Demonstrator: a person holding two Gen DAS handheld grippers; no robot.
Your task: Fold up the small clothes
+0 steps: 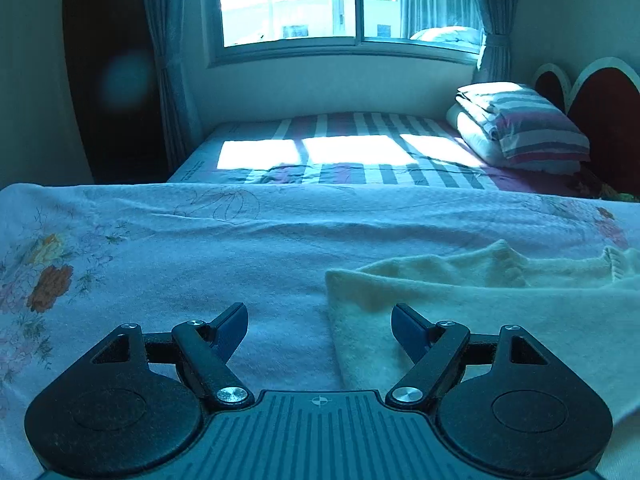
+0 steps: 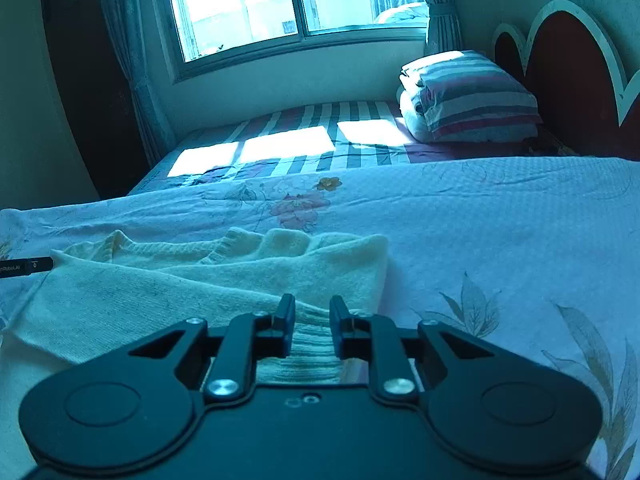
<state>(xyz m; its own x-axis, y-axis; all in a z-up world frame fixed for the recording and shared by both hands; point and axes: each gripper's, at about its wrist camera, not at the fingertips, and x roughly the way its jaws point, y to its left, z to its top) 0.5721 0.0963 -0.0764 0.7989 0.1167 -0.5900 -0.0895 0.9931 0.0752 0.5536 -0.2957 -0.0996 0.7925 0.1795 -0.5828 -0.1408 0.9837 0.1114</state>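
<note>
A small cream knitted sweater lies flat on a floral sheet, partly folded, its ribbed collar at the far side. My left gripper is wide open and empty, low over the sweater's left edge. In the right wrist view the sweater lies ahead and to the left. My right gripper has its jaws partly closed around the sweater's ribbed hem near its right corner; a gap still shows between the fingers. The tip of the left gripper shows at the left edge.
The floral sheet covers the work surface. Beyond it stands a bed with a striped sheet, a folded striped quilt and a red headboard. A window with curtains is behind.
</note>
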